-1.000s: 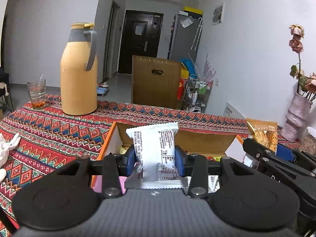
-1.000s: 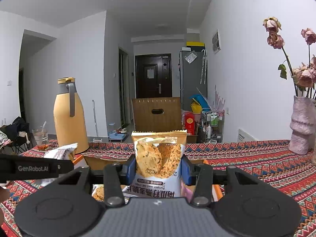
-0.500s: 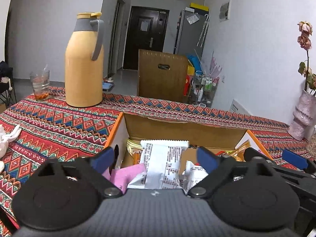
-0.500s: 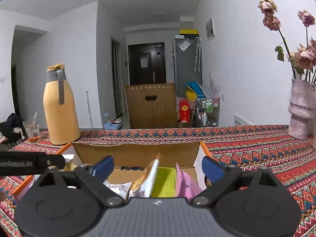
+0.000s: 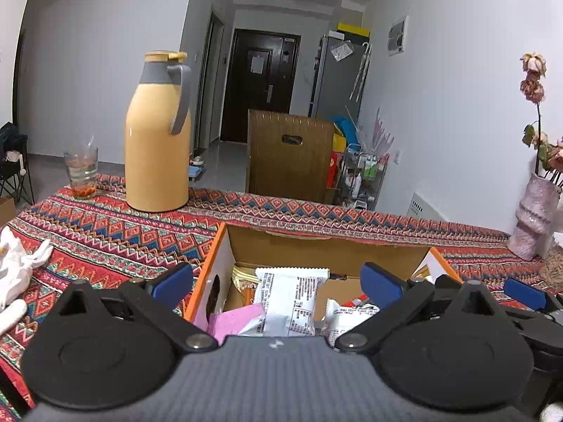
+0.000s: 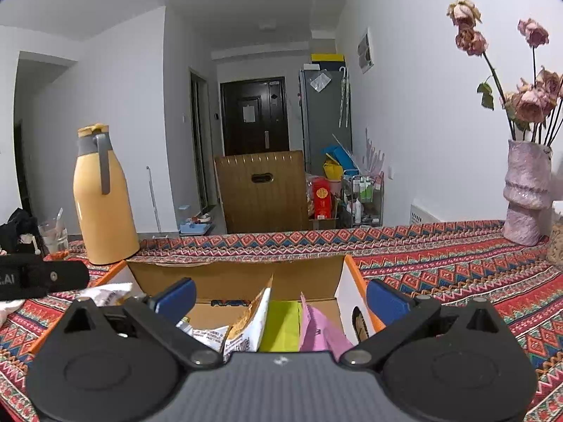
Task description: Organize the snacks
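Snack box (image 5: 327,251), part-filled
Left gripper (image 5: 276,283) and right gripper (image 6: 281,297) both spread wide, empty; white packet (image 5: 286,293) and cracker bag (image 6: 251,320) inside; remaining loose snacks not visible.

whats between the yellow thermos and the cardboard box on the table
Only bare patterned tablecloth lies between the yellow thermos and the cardboard box; nothing stands on that stretch. The left wrist view shows it best.

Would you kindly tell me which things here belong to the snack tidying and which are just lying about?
Part of the job:
cardboard box
white snack packet
cookie packet
pink packet
left gripper
right gripper

Just lying about:
yellow flask
glass
vase of flowers
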A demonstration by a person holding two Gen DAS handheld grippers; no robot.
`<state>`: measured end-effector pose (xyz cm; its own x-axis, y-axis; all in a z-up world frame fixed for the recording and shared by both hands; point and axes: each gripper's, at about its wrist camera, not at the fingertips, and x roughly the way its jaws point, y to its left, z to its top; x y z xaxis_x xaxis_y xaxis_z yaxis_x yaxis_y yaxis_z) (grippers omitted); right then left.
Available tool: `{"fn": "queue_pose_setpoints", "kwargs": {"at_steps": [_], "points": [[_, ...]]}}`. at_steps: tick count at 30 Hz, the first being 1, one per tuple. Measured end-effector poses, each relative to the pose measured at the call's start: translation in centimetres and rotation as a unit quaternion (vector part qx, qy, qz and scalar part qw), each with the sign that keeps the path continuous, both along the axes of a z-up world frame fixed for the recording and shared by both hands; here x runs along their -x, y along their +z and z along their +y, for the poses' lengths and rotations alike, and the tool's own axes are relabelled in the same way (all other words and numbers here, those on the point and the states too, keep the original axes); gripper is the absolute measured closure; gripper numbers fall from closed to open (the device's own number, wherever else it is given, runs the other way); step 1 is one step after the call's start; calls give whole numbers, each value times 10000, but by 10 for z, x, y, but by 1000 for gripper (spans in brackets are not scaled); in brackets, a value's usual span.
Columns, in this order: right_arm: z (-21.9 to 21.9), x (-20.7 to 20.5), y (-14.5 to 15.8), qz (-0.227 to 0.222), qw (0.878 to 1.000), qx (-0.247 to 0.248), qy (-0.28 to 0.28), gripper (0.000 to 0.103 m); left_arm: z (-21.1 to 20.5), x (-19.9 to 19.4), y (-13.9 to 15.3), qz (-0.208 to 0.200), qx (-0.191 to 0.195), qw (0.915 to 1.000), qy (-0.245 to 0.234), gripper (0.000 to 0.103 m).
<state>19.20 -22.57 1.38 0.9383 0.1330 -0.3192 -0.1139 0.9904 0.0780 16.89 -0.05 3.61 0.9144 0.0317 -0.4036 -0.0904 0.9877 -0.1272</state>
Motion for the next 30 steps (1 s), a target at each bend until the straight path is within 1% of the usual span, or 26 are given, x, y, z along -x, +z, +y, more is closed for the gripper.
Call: {"fn": "queue_pose_setpoints", "kwargs": {"at_steps": [7, 10, 14, 22, 30], "points": [[-5, 39, 15, -74, 9999, 41, 137, 0, 4, 37, 12, -162, -86, 9997, -135, 0], [-8, 61, 16, -49, 9997, 34, 253, 0, 4, 56, 13, -216, -181, 9994, -219, 0], [-14, 91, 14, 21, 9992, 20, 390, 0, 8, 79, 10, -185, -255, 9991, -298, 0], [-23, 136, 0, 237, 9986, 109, 469, 0, 15, 114, -12, 75, -314, 9989, -326, 0], [-32, 161, -19, 639, 9970, 126, 420, 0, 15, 136, -41, 537, -353, 9969, -464, 0]]}}
